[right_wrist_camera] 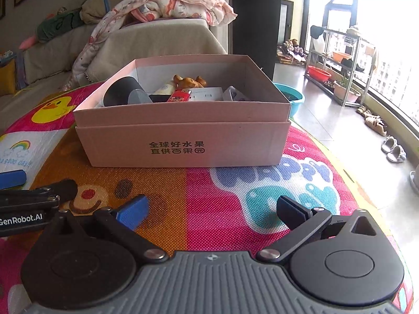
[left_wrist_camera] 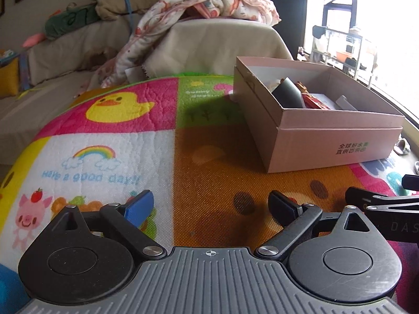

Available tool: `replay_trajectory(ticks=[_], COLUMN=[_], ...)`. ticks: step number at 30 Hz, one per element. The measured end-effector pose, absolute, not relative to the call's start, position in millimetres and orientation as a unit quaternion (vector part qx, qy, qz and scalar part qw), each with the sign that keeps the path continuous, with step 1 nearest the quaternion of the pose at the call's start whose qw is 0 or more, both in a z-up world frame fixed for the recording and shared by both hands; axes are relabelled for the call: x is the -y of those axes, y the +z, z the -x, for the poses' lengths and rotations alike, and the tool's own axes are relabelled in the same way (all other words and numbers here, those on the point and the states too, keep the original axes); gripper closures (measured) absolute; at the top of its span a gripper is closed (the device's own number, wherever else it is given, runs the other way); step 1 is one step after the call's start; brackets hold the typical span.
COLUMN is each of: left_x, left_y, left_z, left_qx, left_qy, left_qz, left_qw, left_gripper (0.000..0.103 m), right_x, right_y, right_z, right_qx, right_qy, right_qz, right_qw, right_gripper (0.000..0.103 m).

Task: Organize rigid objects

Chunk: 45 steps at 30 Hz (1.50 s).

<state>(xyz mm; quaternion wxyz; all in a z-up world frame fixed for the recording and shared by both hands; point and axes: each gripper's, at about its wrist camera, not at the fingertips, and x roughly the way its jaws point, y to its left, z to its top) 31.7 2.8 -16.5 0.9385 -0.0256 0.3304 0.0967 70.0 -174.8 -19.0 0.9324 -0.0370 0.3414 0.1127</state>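
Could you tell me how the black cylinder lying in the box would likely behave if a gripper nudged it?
The black cylinder lies tilted on its side against the box wall, so it would probably roll or pivot rather than slide. Its smooth, matte surface looks rigid, so it should keep its shape. Neighbours such as the red lighter crowd it, so they would likely shift too.

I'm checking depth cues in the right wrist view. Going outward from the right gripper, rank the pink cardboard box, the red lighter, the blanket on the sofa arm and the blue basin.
From the right gripper, open and empty:
1. Pink cardboard box, straight ahead on the mat.
2. Red lighter, inside the box, near its middle.
3. Blue basin, on the floor behind the box's right corner.
4. Blanket, on the sofa arm, beyond the box.
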Motion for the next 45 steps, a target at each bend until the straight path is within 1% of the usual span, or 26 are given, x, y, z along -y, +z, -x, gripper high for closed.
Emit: replay_trajectory(ticks=[45], left_x=[-2.2], left_y=[-17.2], left_z=[-30.0], left_qx=[-0.329], left_qy=[0.095], left_qz=[0.029], left_qw=[0.939], left_gripper=[0.005], right_x=[172.0], right_y=[-21.1], right_z=[-75.3], right_qx=[-0.337], right_qy=[0.112], right_qz=[0.03], right_qw=[0.934], right_gripper=[0.0])
